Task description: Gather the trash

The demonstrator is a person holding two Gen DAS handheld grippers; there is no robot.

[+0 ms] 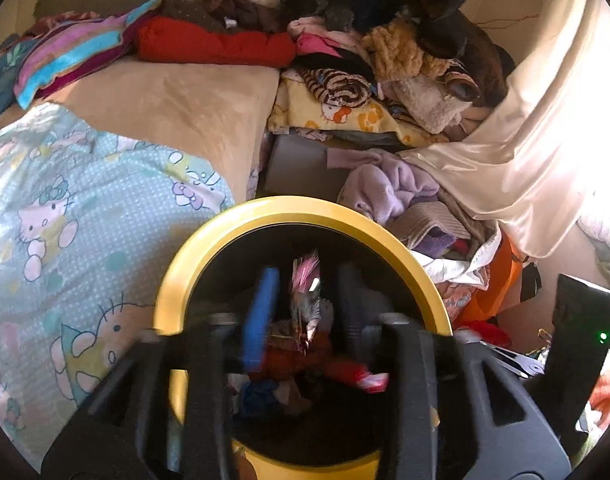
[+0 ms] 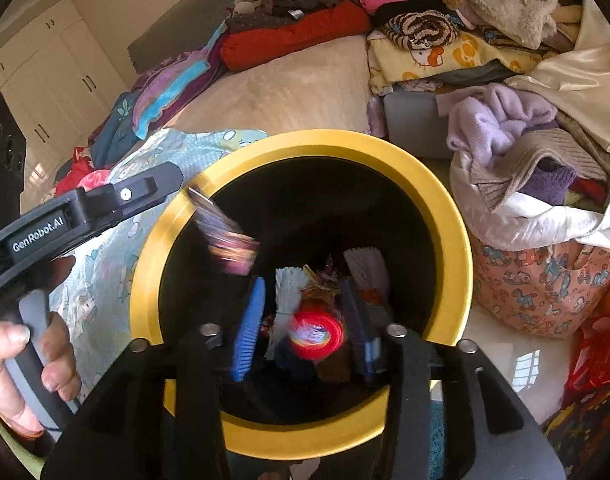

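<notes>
A yellow-rimmed bin (image 1: 305,208) (image 2: 305,144) with a dark inside sits right under both grippers. My left gripper (image 1: 309,280) stands open over it. A pink and silver wrapper (image 1: 305,292) hangs blurred in the gap, clear of both pads. In the right wrist view the same wrapper (image 2: 229,240) is loose in the air just inside the rim. My right gripper (image 2: 303,284) is open too, and a blurred round red piece (image 2: 315,334) lies between its fingers, not pinched. Several wrappers and papers (image 2: 365,264) lie at the bin's bottom.
A bed with a cartoon-cat blanket (image 1: 65,216) runs along the left. Heaped clothes (image 1: 345,40), a purple fleece (image 2: 501,120) and a cream curtain (image 1: 545,120) crowd the back and right. A person's hand (image 2: 9,352) grips the left tool's handle. White cupboards (image 2: 45,72) stand far left.
</notes>
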